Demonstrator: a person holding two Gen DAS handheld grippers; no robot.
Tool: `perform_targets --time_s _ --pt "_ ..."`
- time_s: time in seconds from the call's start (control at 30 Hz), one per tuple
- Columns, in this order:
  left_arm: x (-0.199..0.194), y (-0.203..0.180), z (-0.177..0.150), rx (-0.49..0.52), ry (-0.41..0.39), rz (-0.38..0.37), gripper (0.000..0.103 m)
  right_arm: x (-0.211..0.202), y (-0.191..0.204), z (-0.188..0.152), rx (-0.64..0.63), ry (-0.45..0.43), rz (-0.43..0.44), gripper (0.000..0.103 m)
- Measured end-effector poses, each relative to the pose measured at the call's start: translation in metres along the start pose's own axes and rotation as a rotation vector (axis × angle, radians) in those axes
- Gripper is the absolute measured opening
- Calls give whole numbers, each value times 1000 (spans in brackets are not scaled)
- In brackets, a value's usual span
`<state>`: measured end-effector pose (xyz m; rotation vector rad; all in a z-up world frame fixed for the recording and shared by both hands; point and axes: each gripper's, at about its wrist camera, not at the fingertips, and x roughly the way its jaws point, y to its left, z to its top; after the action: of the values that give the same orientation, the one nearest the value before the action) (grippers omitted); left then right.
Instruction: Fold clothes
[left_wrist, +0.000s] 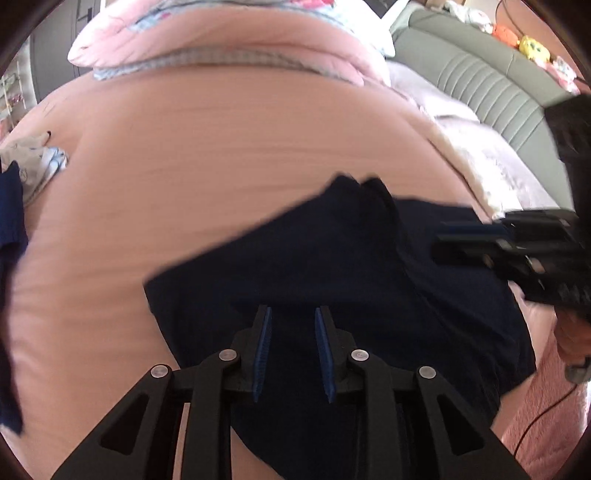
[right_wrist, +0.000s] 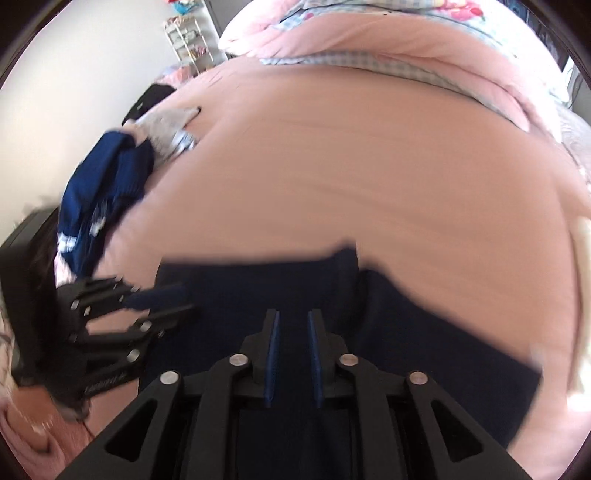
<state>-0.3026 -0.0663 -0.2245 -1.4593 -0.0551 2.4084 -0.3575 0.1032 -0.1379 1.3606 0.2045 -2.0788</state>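
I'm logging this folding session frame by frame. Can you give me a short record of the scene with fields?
surface: pink bedsheet
garment in work: dark navy garment, spread on the sheet beneath both grippers
left gripper: open, over the garment, nothing between its fingers
right gripper: open, over the garment, nothing between its fingers
other clothes: blue garment with white stripes and a pale garment, piled at the bed's far edge
bedding: pink duvet, bunched
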Motion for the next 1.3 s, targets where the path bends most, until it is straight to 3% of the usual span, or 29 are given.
perform_targets --time_s 0.17,0.27,0.37,0.53,0.67,0.73,0.8,0.93,1.03,1.1,1.2,1.3 --pt "-10 -23 -40 -56 42 4 22 -10 8 -74 6 40 -54 19" --pt "-12 -33 -70 -62 65 53 22 -3 4 -104 34 68 -96 19" --pt "-24 -40 -95 -18 48 129 22 -5 -11 -121 85 62 -106 19" --pt "-41 -48 -123 32 91 229 24 -9 -25 -131 119 63 -177 19" --pt "-60 -50 -124 6 55 230 25 -43 -53 -147 196 24 -195 19" --pt "-68 -53 -120 -11 4 178 25 -53 -49 -148 208 -29 -136 19" --pt "-58 -61 -117 2 18 174 26 -55 -44 -152 195 -30 -83 20" --pt "-36 -66 -122 63 135 239 27 -29 -40 -166 135 62 -134 23" --pt "-49 -61 -124 57 157 220 28 -38 -44 -171 129 67 -120 23" --pt "-61 -56 -118 23 106 186 28 -46 -48 -170 136 72 -118 23" --pt "-69 -52 -104 -25 12 106 29 -53 -46 -163 126 14 -103 23" --pt "-53 -59 -92 -11 -21 78 29 -46 -34 -149 108 -23 -49 23"
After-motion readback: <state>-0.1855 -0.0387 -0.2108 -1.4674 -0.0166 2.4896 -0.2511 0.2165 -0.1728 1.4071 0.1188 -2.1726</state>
